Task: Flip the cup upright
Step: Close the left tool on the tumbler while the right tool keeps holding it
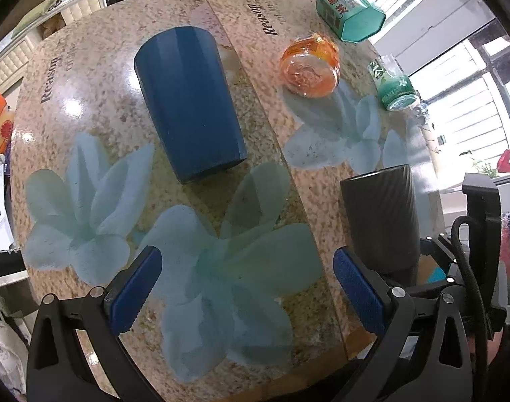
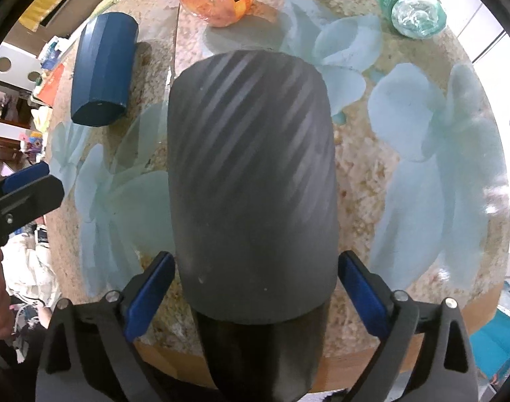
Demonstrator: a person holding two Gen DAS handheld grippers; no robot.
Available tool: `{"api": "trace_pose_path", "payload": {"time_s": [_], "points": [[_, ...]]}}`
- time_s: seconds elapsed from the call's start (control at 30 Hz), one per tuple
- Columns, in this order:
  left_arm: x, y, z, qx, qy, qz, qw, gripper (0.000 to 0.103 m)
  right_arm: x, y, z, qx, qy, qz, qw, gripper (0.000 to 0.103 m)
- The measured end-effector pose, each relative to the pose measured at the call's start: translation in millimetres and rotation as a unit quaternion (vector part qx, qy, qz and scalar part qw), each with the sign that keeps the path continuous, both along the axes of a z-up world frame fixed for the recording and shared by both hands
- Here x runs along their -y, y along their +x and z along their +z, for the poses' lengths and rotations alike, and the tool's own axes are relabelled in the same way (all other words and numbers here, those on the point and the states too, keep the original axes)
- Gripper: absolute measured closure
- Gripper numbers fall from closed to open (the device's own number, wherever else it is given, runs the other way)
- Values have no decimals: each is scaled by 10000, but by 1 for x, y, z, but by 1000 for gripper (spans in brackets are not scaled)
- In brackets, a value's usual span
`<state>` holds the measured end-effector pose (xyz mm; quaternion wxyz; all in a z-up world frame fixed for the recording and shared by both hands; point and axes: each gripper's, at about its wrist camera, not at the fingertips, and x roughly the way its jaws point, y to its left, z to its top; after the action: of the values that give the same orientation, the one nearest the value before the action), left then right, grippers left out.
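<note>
A dark grey ribbed cup point(image 2: 251, 184) stands between the blue pads of my right gripper point(image 2: 255, 288). The pads sit at its sides near one end, with small gaps, so I cannot tell if they grip it. The same cup point(image 1: 382, 221) shows at the right in the left wrist view, with the right gripper's body behind it. A blue faceted cup point(image 1: 188, 100) lies on its side on the table, also seen at the upper left in the right wrist view point(image 2: 104, 67). My left gripper point(image 1: 248, 288) is open and empty above the table, near the blue cup.
An orange glass jar point(image 1: 310, 65) lies on its side beyond the cups. A green bottle point(image 1: 394, 87) and a teal box point(image 1: 348, 10) lie at the far right. The flower-patterned table point(image 1: 87, 107) ends close to both grippers. Shelves and clutter stand to the left.
</note>
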<state>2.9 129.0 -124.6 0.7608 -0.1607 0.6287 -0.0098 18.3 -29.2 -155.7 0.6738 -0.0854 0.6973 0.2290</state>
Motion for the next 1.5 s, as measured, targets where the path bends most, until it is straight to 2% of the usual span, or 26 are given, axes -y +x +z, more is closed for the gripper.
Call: {"api": "trace_pose_path", "payload": {"time_s": [0.23, 0.33, 0.4, 0.57, 0.67, 0.73, 0.9, 1.07, 1.27, 1.5], "points": [[9, 3, 9, 36, -225, -133, 9997, 0, 1, 7, 18, -83, 266, -265, 9993, 5], [19, 2, 16, 41, -242, -214, 9995, 0, 10, 13, 27, -100, 488, -346, 9982, 0], [23, 1, 21, 78, -238, -136, 9996, 0, 13, 14, 37, -37, 556, -331, 9979, 0], [36, 5, 20, -151, -423, 154, 9989, 0, 29, 24, 48, 76, 728, -226, 9971, 0], [50, 8, 23, -187, -357, 425, 9983, 0, 46, 29, 47, 130, 757, -106, 9970, 0], [60, 12, 21, -279, -375, 534, 9975, 0, 76, 30, 48, 147, 849, -60, 9963, 0], [94, 23, 15, -461, -363, 574, 9966, 0, 115, 40, 46, 87, 953, -96, 9954, 0], [121, 35, 1, -636, -303, 644, 9954, 0, 148, 47, 42, -21, 1060, -51, 9943, 0], [139, 51, -22, -808, 161, 752, 9938, 0, 177, 55, 45, -29, 1239, 5, 9923, 0], [142, 56, -54, -1136, 130, 954, 9888, 0, 200, 63, 43, -61, 1248, 46, 9922, 0]]}}
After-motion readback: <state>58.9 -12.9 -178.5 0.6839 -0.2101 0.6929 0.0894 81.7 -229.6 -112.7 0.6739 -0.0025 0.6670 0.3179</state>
